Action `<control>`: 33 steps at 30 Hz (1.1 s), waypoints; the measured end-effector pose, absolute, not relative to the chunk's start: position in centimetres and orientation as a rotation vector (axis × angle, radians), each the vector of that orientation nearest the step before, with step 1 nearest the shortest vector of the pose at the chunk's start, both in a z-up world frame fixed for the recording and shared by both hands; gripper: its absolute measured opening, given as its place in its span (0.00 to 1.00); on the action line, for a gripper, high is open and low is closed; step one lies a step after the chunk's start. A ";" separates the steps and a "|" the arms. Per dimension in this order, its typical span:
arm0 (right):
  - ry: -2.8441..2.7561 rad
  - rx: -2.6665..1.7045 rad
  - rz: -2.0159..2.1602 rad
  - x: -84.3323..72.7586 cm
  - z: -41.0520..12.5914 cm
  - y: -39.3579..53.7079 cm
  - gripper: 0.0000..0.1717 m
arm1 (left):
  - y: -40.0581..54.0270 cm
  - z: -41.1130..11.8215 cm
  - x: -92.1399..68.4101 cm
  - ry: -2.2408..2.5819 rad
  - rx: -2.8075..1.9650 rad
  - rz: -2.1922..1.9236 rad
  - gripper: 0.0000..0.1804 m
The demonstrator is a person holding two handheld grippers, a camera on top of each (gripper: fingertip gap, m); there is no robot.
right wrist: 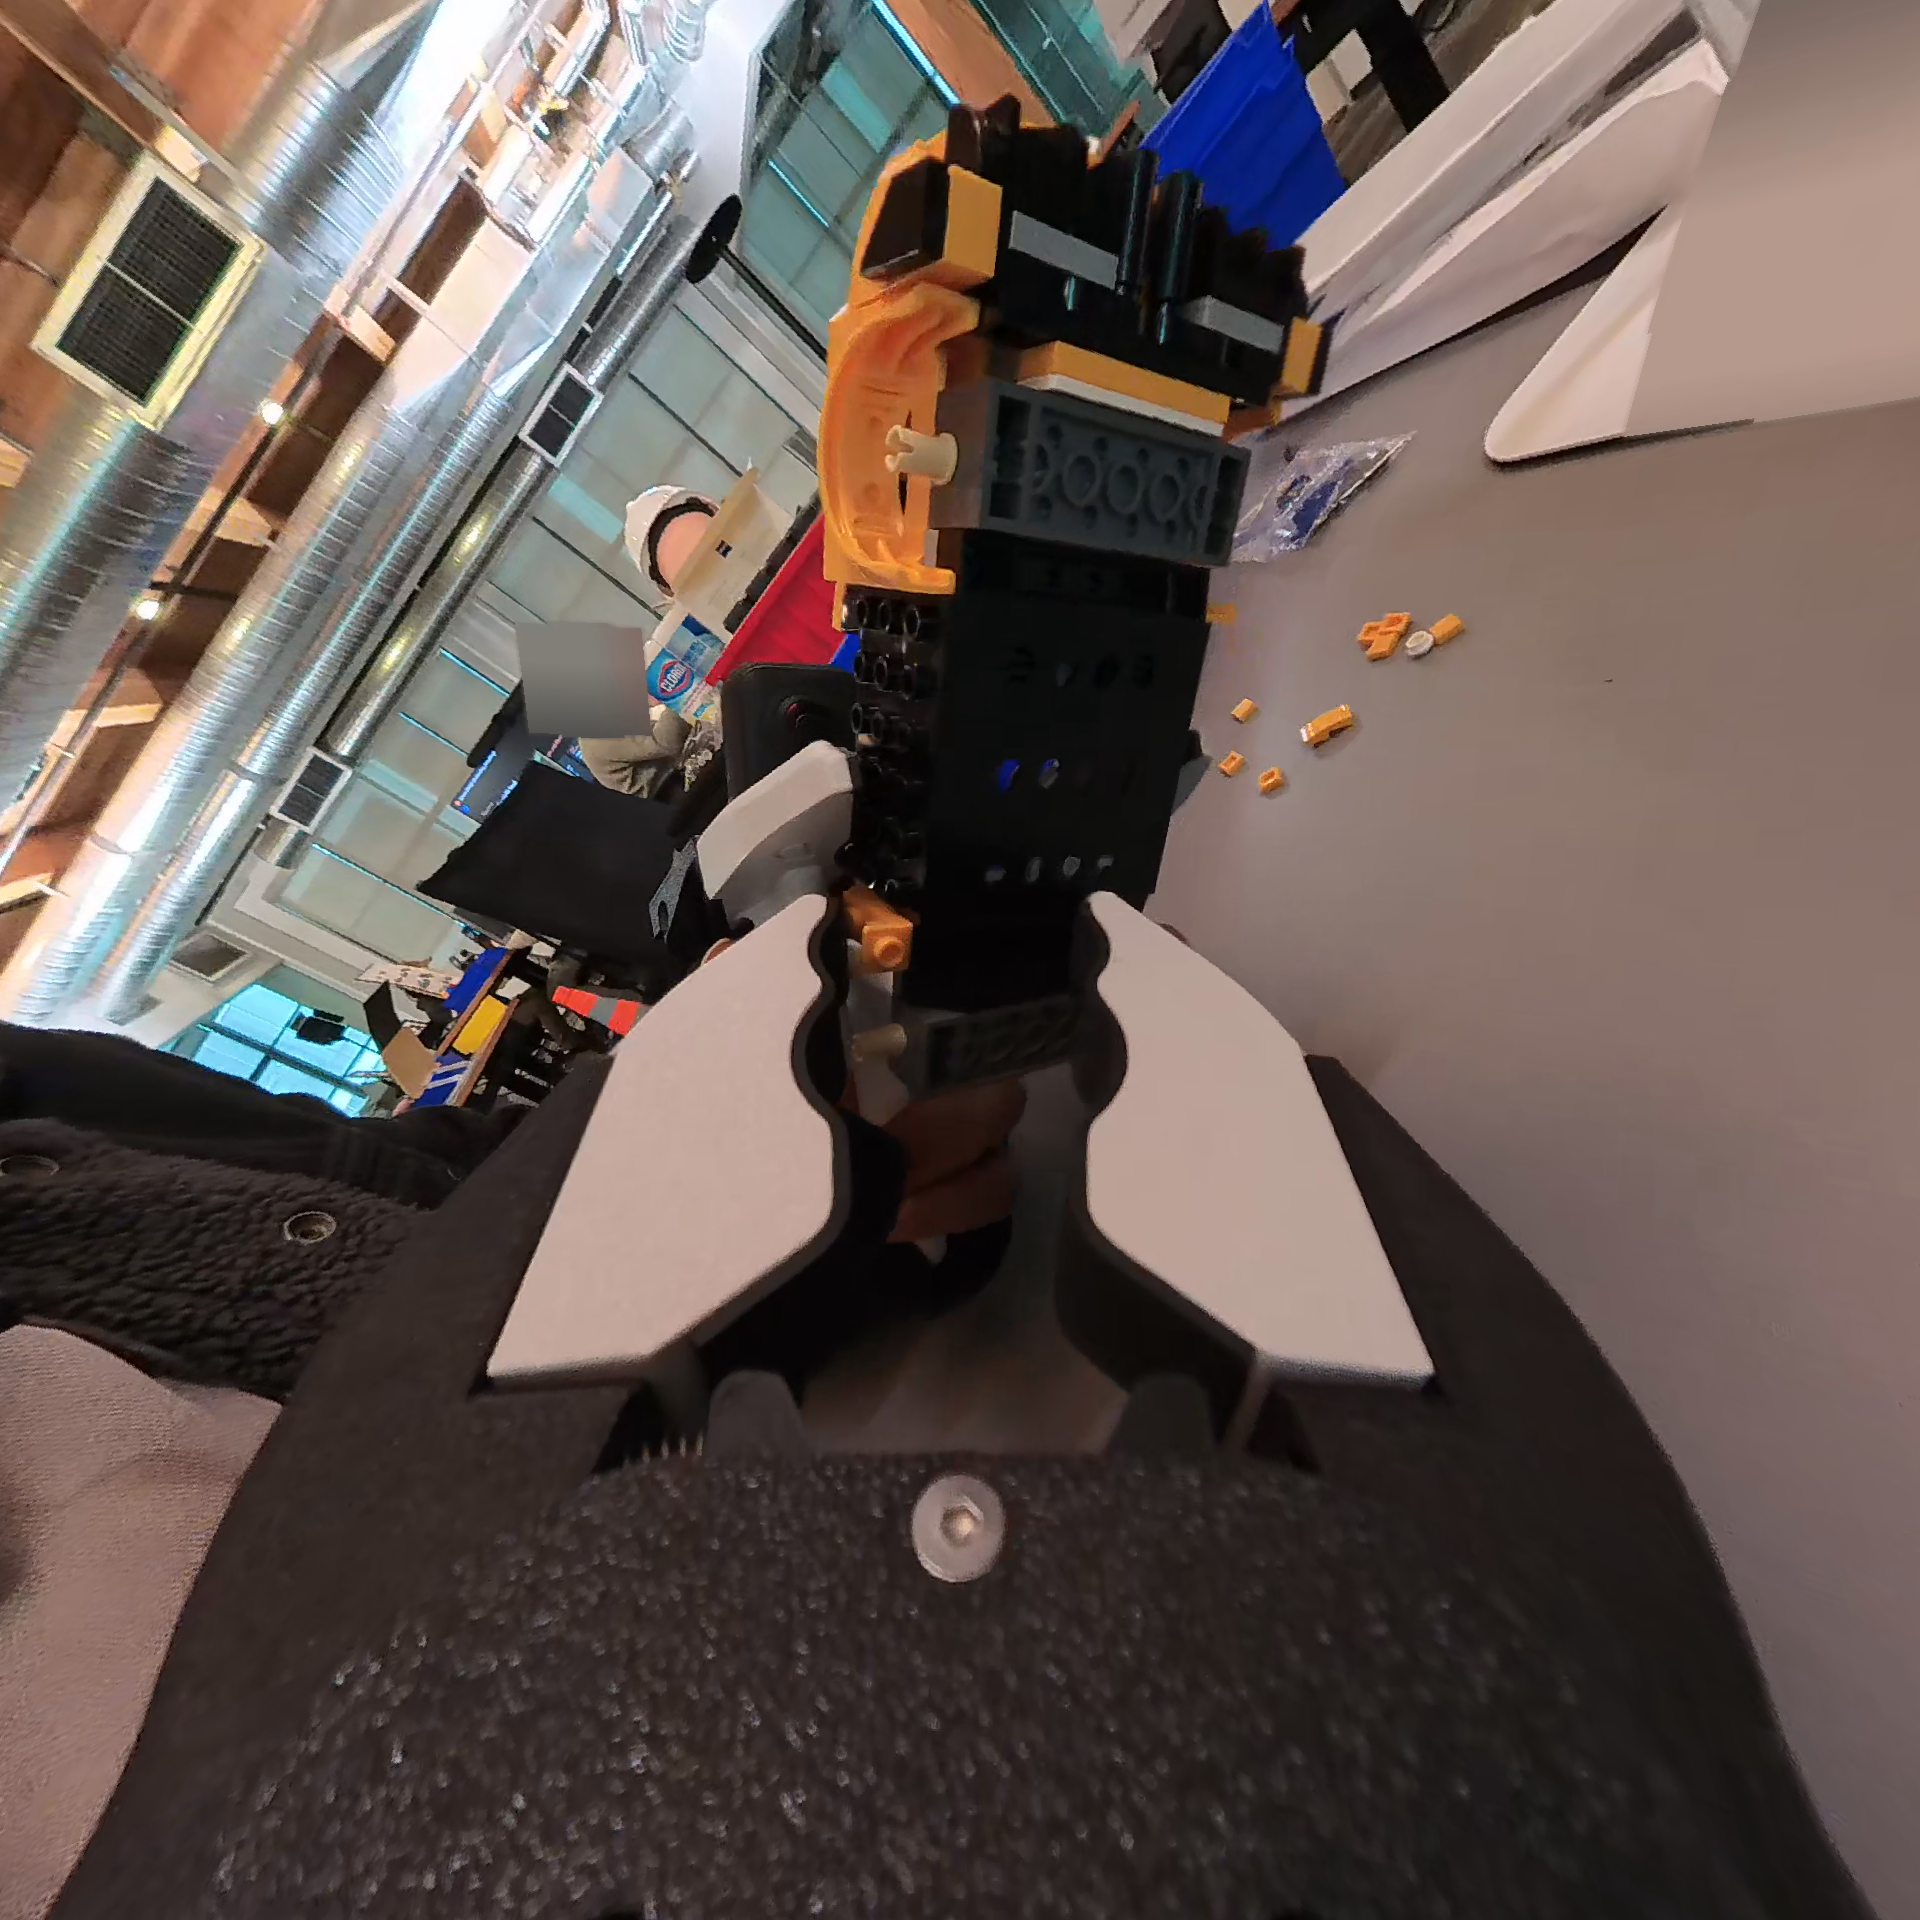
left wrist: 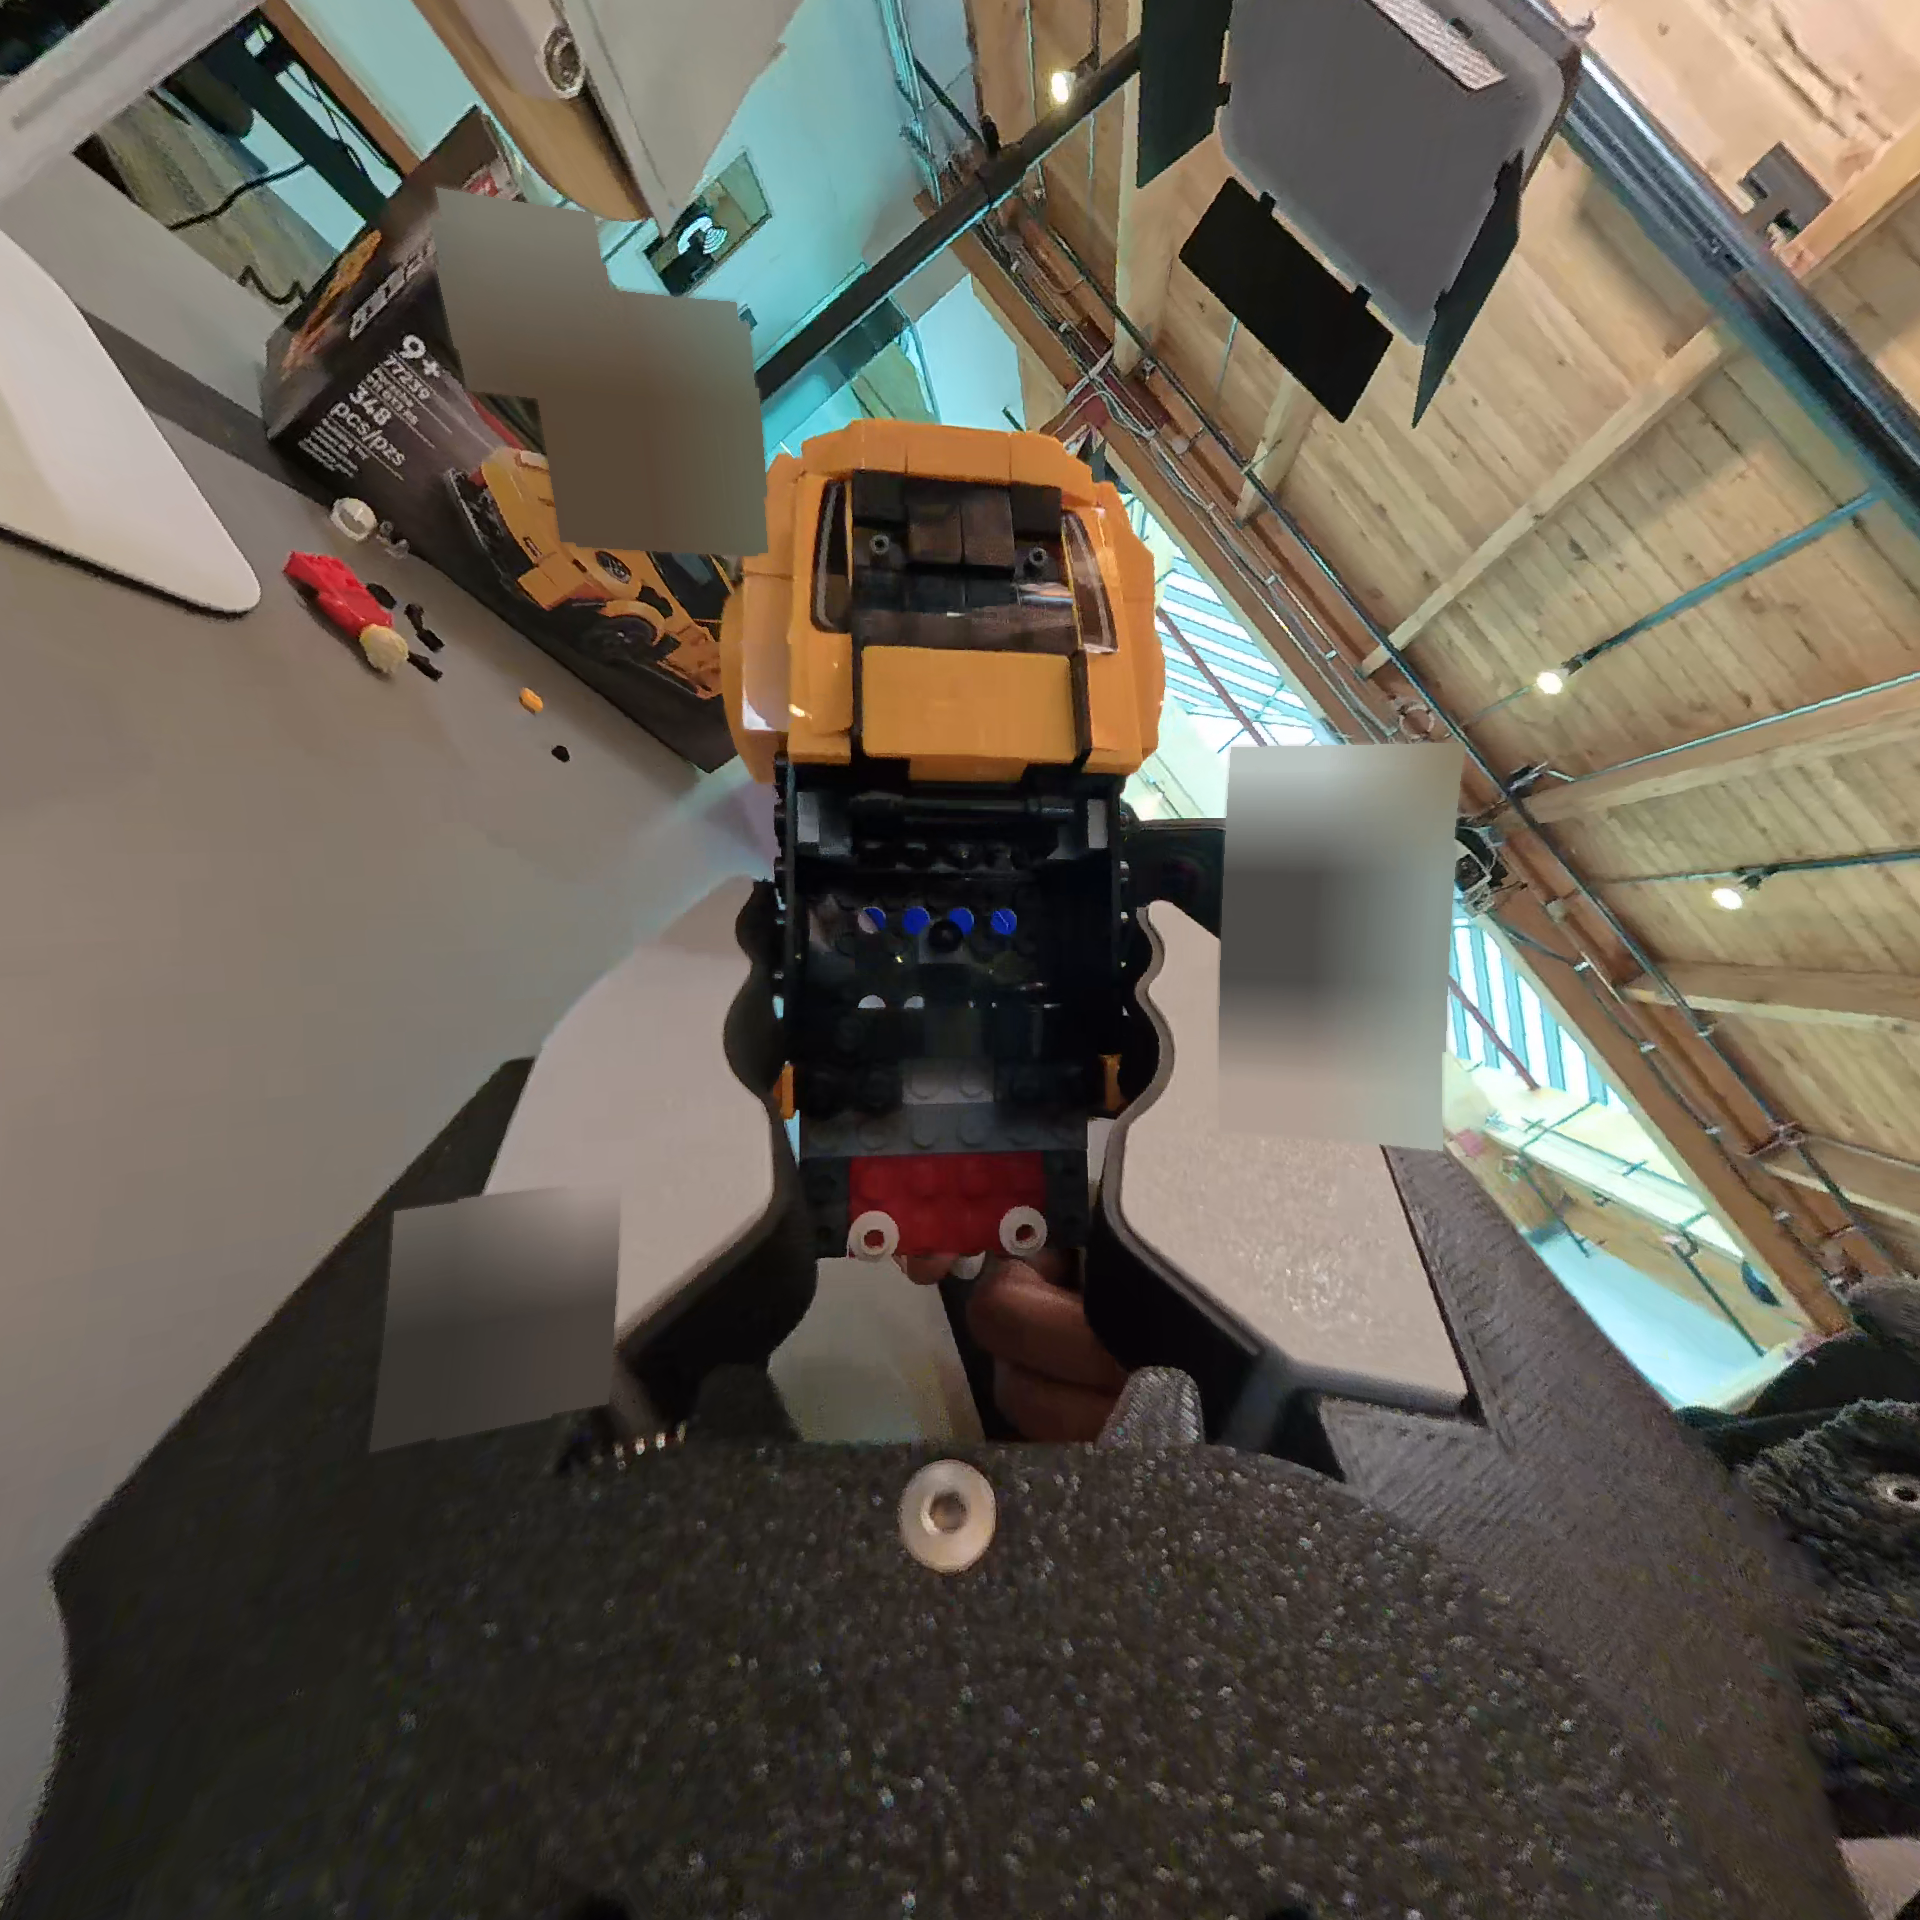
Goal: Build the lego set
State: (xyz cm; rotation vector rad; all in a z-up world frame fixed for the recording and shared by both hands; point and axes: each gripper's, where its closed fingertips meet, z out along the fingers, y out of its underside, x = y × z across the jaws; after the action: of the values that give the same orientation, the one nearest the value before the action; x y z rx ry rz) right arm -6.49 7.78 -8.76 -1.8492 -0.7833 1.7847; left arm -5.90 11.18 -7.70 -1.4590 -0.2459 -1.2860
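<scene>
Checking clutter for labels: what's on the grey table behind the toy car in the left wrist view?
Behind the brick-built car on the table: its dark box, a red-and-cream piece, and small black and orange bits. The car and blurred patches cover the rest.

Box: dark printed toy box (left wrist: 343,405) lying on the grey tabletop (left wrist: 260,883).
Loose pieces: red bricks (left wrist: 338,587) beside it; orange bricks (right wrist: 1382,634) scattered elsewhere.
Overhead: wooden ceiling (left wrist: 1558,520), silver ducts (right wrist: 260,364).
</scene>
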 end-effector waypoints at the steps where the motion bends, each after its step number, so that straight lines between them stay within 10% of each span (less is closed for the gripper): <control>1: -0.784 -1.846 1.787 -6.4 -8.7 7.7 0.24 | 11.1 -7.6 -5.8 -0.236 -1.459 -1.280 0.35; 33: -1.038 -1.551 1.452 -4.4 -6.5 6.1 0.28 | 9.2 -5.0 -4.5 0.017 -1.297 -1.309 0.35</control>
State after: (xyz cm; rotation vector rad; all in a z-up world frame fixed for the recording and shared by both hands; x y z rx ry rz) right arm -4.45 6.11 -6.52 -1.5506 -1.0378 1.4516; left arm -4.49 9.24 -4.97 -1.2971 0.0167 -1.3088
